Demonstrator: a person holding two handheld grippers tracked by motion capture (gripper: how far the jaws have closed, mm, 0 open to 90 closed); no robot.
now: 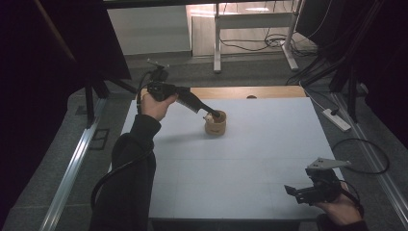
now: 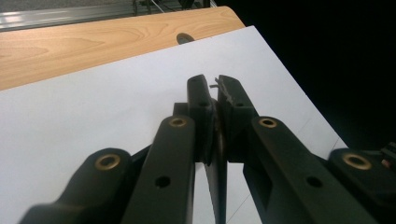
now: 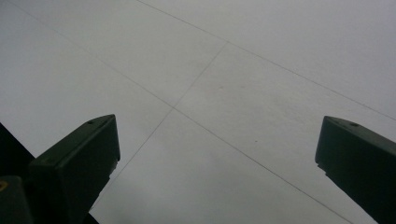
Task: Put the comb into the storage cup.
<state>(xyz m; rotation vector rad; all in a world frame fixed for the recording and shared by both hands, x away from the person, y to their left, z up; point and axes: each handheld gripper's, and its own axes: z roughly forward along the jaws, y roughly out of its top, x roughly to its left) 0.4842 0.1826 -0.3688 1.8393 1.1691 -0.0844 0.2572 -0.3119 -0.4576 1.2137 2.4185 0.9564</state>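
one small wooden cup [image 1: 215, 124] is seen on the white table cover [image 1: 250, 159], toward its far side and left of the middle, standing upright. two grippers are counted. the left gripper [image 1: 215, 114] is held out over the table from the left, slanted downward, and its tip is placed at the cup's rim, where something pale is glimpsed beside it; what that pale bit is cannot be told. in the left gripper view the two black jaws are pressed together, clenched, with a thin dark edge caught in the slit between them, and whether that edge belongs to the cup cannot be told from there. one strip of bare wooden tabletop [image 2: 93, 42] is shown past the cover's far edge. the right gripper [image 1: 294, 191] is held low at the near right corner, well apart from the cup, pointing leftward across the cover. in the right gripper view its two jaws are spread wide, released, with nothing between them but the white surface and its faint seam lines.
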